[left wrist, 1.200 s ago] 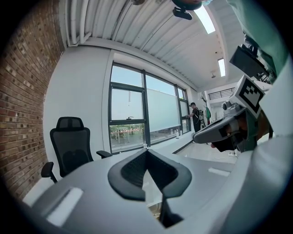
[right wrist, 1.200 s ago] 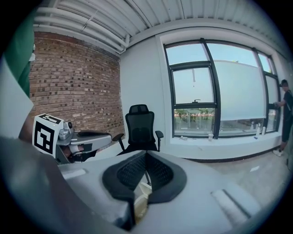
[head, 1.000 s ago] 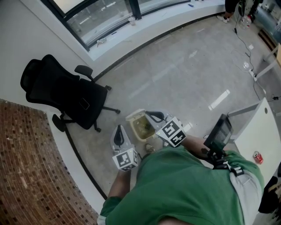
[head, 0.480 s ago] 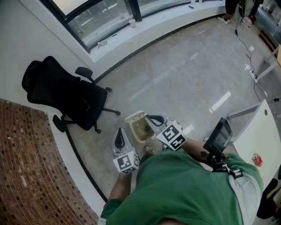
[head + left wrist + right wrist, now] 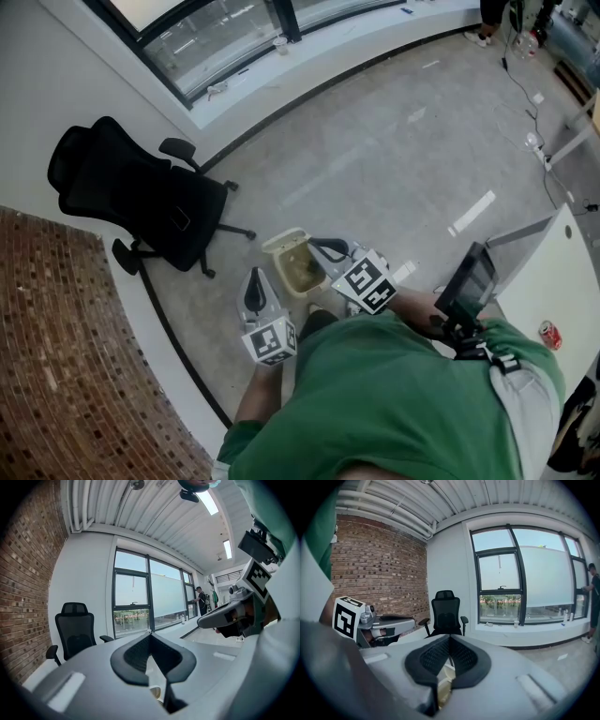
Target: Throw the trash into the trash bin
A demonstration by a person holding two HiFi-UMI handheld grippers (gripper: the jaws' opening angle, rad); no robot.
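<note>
We held the left gripper (image 5: pixel 150 633) with its dark padded jaws pressed together on nothing, just left of the cream rectangular plastic trash bin (image 5: pixel 281 240), which stood open on the grey concrete floor (image 5: pixel 394 159), brownish inside; our right gripper (image 5: pixel 450 638), jaws likewise closed and empty, hung just beside its right edge

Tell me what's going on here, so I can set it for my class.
A person in a green shirt stands over a small cream trash bin on the floor, a gripper in each hand. The right gripper hangs over the bin's rim, the left gripper beside the bin. Both have jaws shut on nothing. The bin holds brownish stuff, so the trash may already be in.
</note>
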